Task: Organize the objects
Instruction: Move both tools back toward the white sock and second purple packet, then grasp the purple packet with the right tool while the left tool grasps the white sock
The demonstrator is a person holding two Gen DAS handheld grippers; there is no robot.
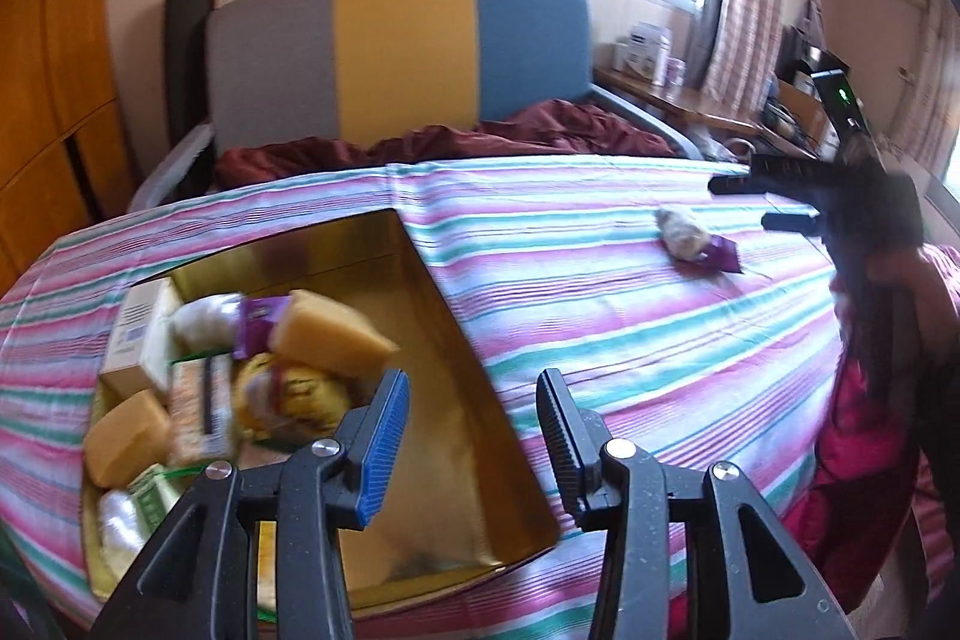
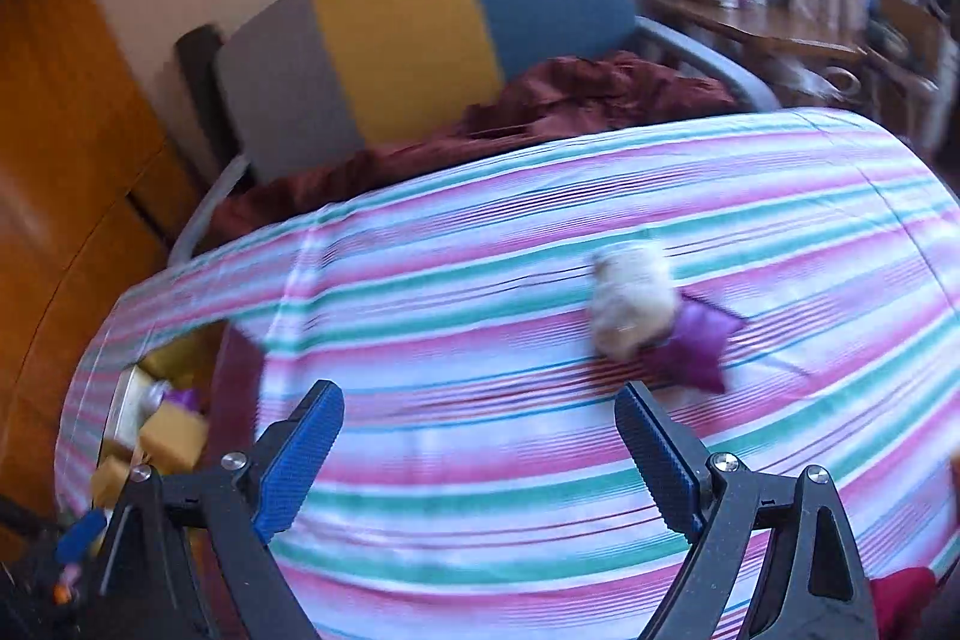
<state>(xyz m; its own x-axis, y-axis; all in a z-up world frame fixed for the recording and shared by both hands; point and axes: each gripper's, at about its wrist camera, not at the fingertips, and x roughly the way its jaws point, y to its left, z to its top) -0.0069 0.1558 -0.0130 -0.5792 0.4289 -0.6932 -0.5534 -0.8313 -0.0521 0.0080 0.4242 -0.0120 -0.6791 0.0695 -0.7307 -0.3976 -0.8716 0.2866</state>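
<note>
A gold tin lies open on the striped bedspread. Its left half holds yellow sponges, small cartons and purple-wrapped snacks. My left gripper hovers over the tin's bare right half, its jaws apart and empty. One pale snack pack with a purple end lies alone on the spread at the right. In the left wrist view my right gripper reaches in just right of that pack. In the right wrist view the right gripper stands wide open, with the pack just beyond its right finger and untouched.
A grey, yellow and blue headboard and a maroon blanket close off the far side. A wooden wardrobe stands at the left and a cluttered desk at the right. A pink sleeve fills the right edge.
</note>
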